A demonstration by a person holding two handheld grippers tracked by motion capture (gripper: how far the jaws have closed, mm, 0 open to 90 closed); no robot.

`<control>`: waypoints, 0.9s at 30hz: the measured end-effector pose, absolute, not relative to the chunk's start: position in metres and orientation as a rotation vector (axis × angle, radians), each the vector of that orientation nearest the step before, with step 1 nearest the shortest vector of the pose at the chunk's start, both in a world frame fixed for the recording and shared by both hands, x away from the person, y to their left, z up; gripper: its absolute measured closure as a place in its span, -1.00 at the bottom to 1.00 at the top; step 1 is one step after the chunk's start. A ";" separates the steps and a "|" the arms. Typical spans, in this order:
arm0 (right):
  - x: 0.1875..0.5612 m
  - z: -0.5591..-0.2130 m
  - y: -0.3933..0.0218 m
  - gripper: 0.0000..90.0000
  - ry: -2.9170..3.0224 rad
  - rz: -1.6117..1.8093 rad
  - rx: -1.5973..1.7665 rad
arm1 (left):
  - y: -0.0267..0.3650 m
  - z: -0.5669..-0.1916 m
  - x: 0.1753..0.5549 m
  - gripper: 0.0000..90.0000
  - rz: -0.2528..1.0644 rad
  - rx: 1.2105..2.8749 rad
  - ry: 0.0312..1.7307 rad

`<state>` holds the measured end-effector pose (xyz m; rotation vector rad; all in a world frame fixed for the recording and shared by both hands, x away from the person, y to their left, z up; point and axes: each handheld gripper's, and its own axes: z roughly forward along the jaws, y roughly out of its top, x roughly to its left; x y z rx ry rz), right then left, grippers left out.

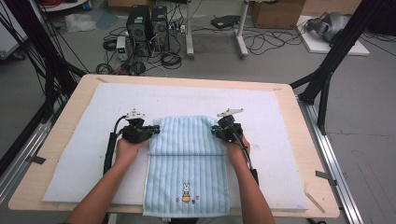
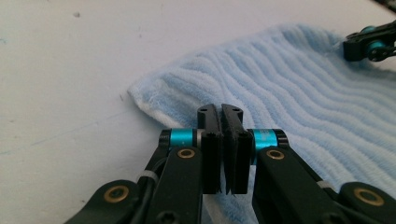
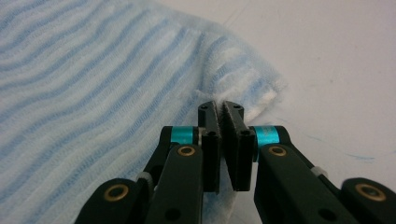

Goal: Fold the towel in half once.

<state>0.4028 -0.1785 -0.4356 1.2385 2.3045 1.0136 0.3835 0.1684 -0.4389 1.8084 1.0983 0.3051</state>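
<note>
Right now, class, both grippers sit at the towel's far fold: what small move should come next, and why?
Probably lift both corners slightly and carry them toward the near edge. The left gripper and right gripper are each shut on a side of the towel at its far, already folded end, while the near half with the rabbit picture lies flat, so the fold looks unfinished.

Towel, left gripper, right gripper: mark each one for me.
blue striped towel point(image 1: 187, 172), high view, on the flat lower layer above the rabbit print.
left gripper point(image 2: 222, 119), left gripper view, midway between its fingertips, shut on the towel's edge.
right gripper point(image 3: 221, 114), right gripper view, midway between its fingertips, shut on towel fabric.
</note>
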 end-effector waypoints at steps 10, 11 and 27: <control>0.372 -0.418 -0.197 0.89 2.256 1.210 1.182 | 0.176 -0.417 0.358 0.91 0.264 1.761 0.985; 0.368 -0.416 -0.199 0.89 2.250 1.235 1.167 | 0.177 -0.415 0.355 0.91 0.266 1.750 0.973; 0.306 -0.410 -0.212 0.89 2.331 1.381 1.065 | 0.187 -0.426 0.299 0.90 0.191 1.795 0.911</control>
